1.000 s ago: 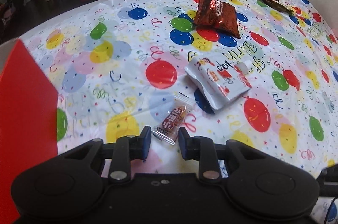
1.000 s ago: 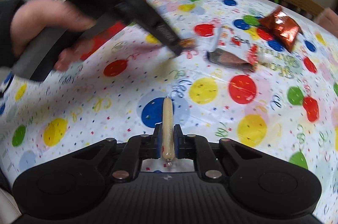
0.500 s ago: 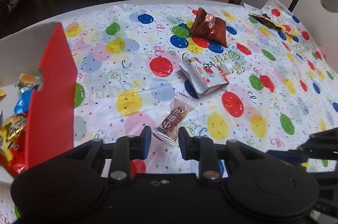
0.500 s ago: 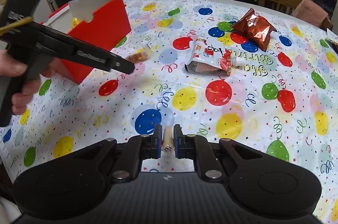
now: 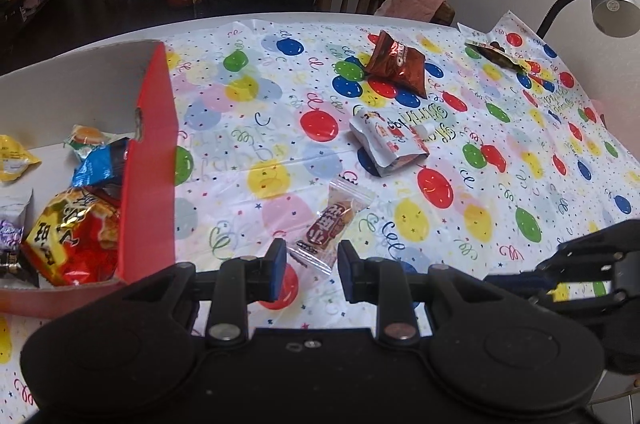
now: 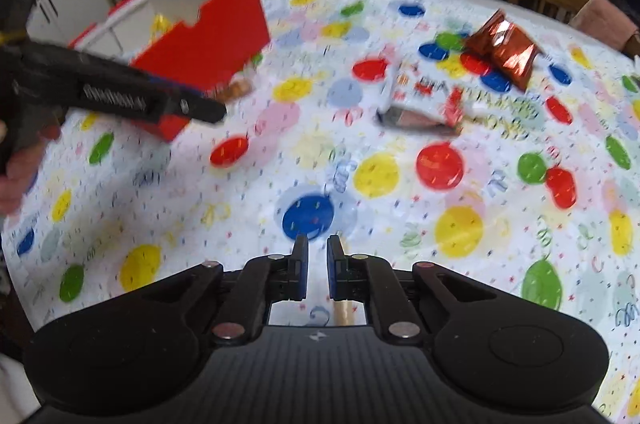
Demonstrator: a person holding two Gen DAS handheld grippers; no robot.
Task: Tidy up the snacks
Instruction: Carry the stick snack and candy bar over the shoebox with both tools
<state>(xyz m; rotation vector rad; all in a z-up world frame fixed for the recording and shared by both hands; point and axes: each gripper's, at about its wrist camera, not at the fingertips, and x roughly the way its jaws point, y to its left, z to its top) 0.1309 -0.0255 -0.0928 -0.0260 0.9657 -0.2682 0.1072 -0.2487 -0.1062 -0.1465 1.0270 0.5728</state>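
The left tongs (image 5: pixel 312 266) stand with their blue-padded jaws apart at the bottom centre of the left wrist view, over the bench (image 5: pixel 248 128) with its balloon-printed plastic cloth. A small clear-wrapped candy with a dark red label (image 5: pixel 330 224) lies on the cloth just ahead of the gap, not gripped. At the left edge of that frame sits the red cardboard box with a white inside (image 5: pixel 150 160), holding a red and gold snack bag (image 5: pixel 76 236), a blue packet (image 5: pixel 102 168) and a yellow packet (image 5: pixel 14 156). Past the candy, toward the middle, lies a white foil pouch (image 5: pixel 386 140), and beyond it a shiny brown-red cookie bag (image 5: pixel 396 64). A dark flat wrapper (image 5: pixel 496 58) rests at the upper right.

The right tongs (image 6: pixel 317 270) have a narrow gap between the jaws, nothing clamped; a tan stick (image 6: pixel 342 314) shows low behind them, under the right jaw. That view is blurred.
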